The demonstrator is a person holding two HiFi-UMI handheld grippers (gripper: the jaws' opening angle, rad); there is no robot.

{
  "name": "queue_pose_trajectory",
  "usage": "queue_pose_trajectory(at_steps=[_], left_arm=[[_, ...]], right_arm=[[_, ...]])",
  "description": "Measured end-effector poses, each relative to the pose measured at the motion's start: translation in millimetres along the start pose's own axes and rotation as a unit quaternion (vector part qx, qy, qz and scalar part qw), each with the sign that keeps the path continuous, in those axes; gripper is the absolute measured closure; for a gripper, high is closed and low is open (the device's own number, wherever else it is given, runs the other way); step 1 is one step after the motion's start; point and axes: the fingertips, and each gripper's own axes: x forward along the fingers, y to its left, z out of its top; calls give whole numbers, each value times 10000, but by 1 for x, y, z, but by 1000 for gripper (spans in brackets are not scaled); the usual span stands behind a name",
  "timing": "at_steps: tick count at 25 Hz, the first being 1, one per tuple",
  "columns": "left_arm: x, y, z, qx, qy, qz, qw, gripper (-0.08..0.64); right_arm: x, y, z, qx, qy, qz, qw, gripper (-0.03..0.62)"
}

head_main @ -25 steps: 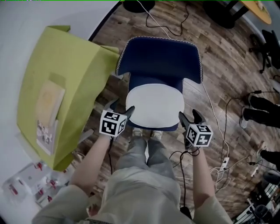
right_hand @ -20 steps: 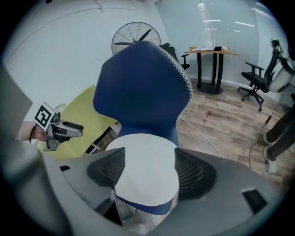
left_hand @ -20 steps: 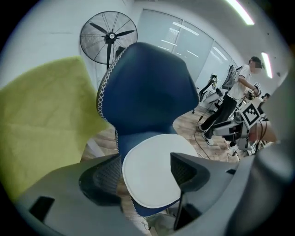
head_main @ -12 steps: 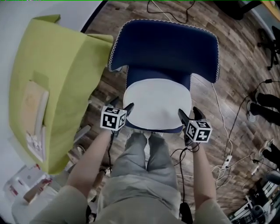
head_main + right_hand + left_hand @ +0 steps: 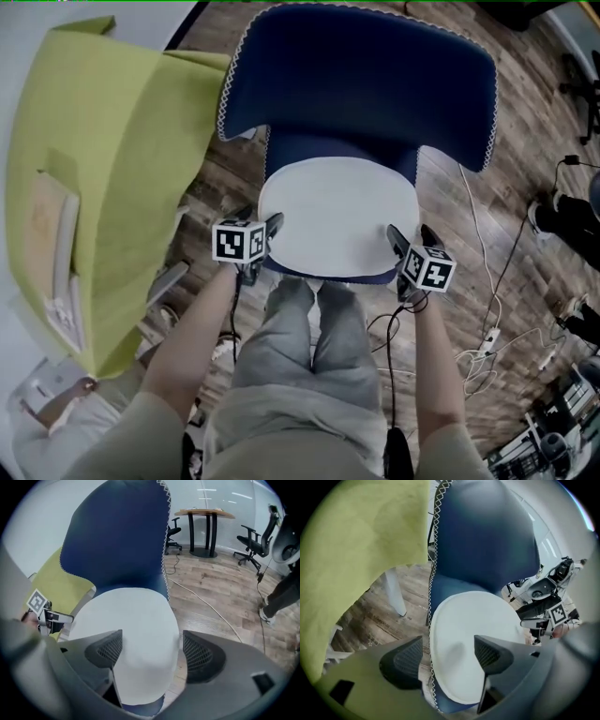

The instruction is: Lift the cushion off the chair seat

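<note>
1. At far left I see a yellow-green armchair [image 5: 94, 141], soft matte cloth with broad, rounded sides, just beside the chair.
2. My left tool [image 5: 261, 221] sits at the cushion's left edge. Its jaws stand apart, and in the left gripper view [image 5: 447, 651] the edge of the cushion lies in the gap. One ribbed black pad hangs over the white cloth, the other over the seat rim and floor. I see neither pad pressing.
3. The cushion [image 5: 337, 220] lies flat on the seat: a smooth white pad, rounded like a broad oval, with a slight dent near my left tool.
4. The chair [image 5: 356, 75] is navy cloth with a wide curved back and white zigzag stitching along its edge.
5. My right tool [image 5: 411, 236] is at the cushion's right edge. Its jaws have just been opening and stand wide apart. In the right gripper view [image 5: 152, 648] the cushion's edge lies between the mesh-faced pads, ungripped.
6. To the right, the floor [image 5: 469, 234] is wood-grain plank with thin cables [image 5: 487, 272] trailing across it.
</note>
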Motion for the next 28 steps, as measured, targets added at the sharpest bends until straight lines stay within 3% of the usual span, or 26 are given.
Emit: queue_pose_trajectory(at_steps=[8, 12, 15, 17, 23, 28], left_arm=[[28, -10, -17, -36, 410, -106, 9991, 228], [9, -13, -15, 97, 401, 101, 9991, 274], [4, -15, -9, 244, 387, 310, 9985, 329], [-1, -17, -5, 273, 329, 367, 9984, 375], [-34, -28, 7, 337, 122, 327, 9988, 425], [-85, -38, 38, 348, -294, 266, 9986, 428]], right_arm=[[18, -8, -22, 42, 232, 6, 9997, 224], [0, 3, -13, -158, 67, -103, 9998, 332], [-9, 2, -7, -176, -73, -252, 9995, 448], [-14, 4, -5, -143, -108, -255, 9995, 479], [-48, 24, 14, -201, -287, -219, 9991, 499], [-97, 46, 49, -199, -766, -18, 9969, 500]])
